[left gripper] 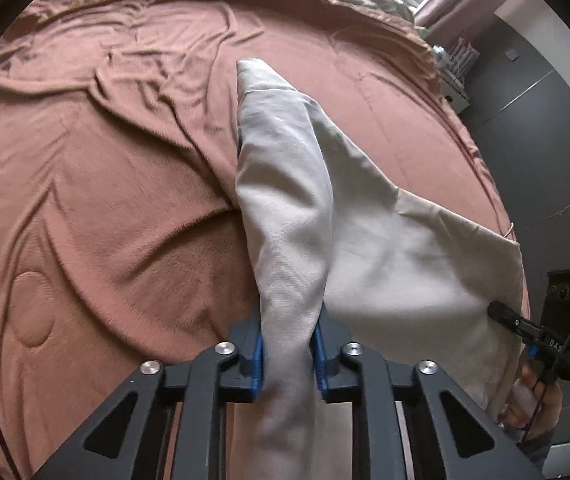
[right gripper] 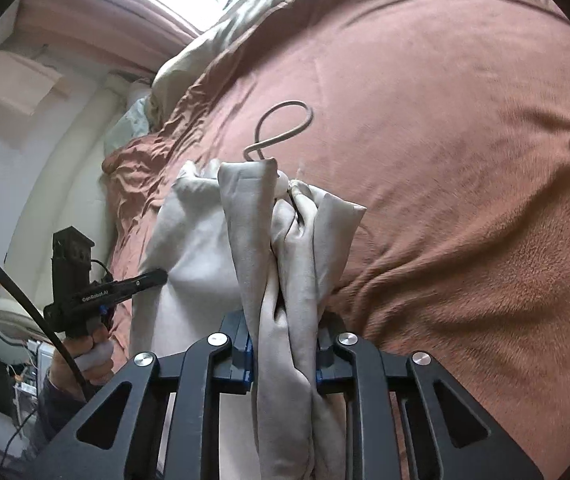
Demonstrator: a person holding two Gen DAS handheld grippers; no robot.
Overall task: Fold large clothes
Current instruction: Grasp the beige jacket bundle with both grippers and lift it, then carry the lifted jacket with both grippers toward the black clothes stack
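Note:
A pale beige garment lies on a rust-brown bedspread, lifted at two points. My left gripper is shut on a bunched fold of it, the blue pads pressing the cloth from both sides. In the right wrist view my right gripper is shut on another gathered bundle of the beige garment, whose drawstring loop rests on the bedspread beyond. Each view shows the other gripper from the side: the right one at the cloth's right edge, the left one at its left edge.
A person's hand holds the left gripper's handle, with a black cable running past it. An olive-green quilt lies bunched at the head of the bed. Dark wall panels and a small rack stand beside the bed.

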